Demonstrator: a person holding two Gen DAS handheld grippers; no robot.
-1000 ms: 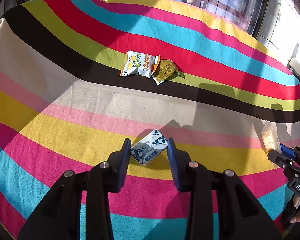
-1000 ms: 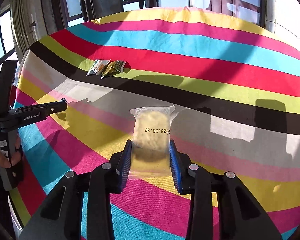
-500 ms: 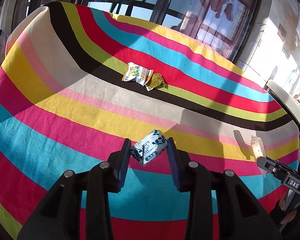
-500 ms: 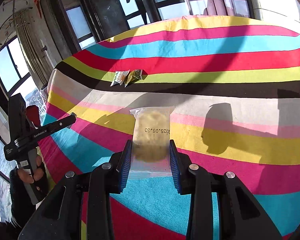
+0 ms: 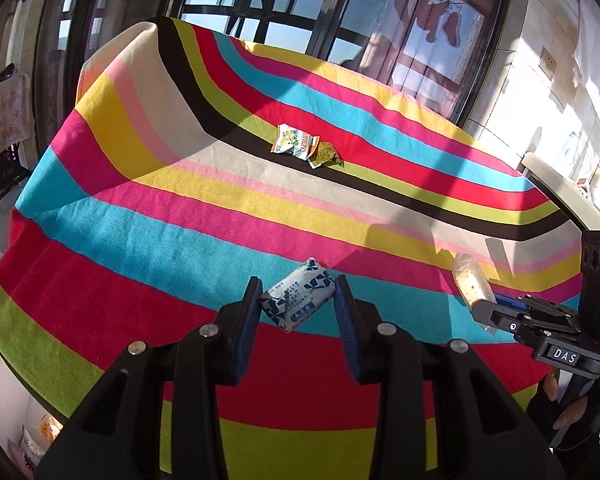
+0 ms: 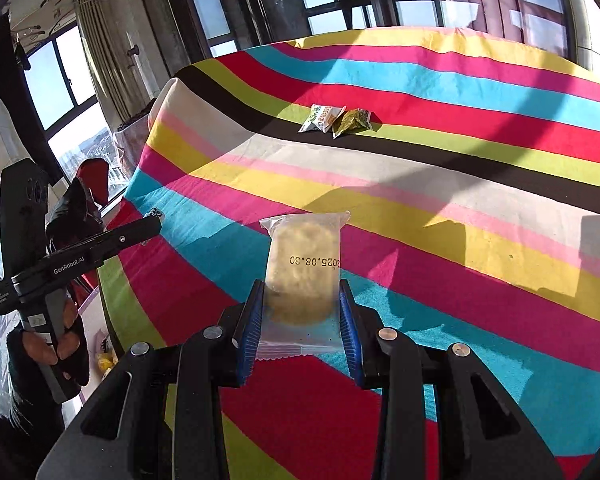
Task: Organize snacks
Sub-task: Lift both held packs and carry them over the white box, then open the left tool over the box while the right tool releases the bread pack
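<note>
My left gripper (image 5: 296,300) is shut on a small white-and-blue snack packet (image 5: 298,298) and holds it above the striped cloth. My right gripper (image 6: 300,300) is shut on a clear packet with a round yellow cake (image 6: 302,276), dated 2025.08.30, also held in the air. That packet and the right gripper show at the right of the left wrist view (image 5: 470,284). A white-orange-green snack bag (image 5: 294,145) and a yellow-green packet (image 5: 326,156) lie side by side on the black stripe far ahead; they also show in the right wrist view (image 6: 322,118) (image 6: 352,122).
The striped cloth (image 5: 180,216) covers a table whose near edge and left corner drop away. Windows and a curtain stand behind it. The left gripper's body (image 6: 80,252) shows at the left in the right wrist view. Some packets (image 5: 40,436) lie low at the bottom left.
Both grippers have lifted and pulled back from the table with their packets; the two snack bags on the cloth now look farther away. The grips have not changed.
</note>
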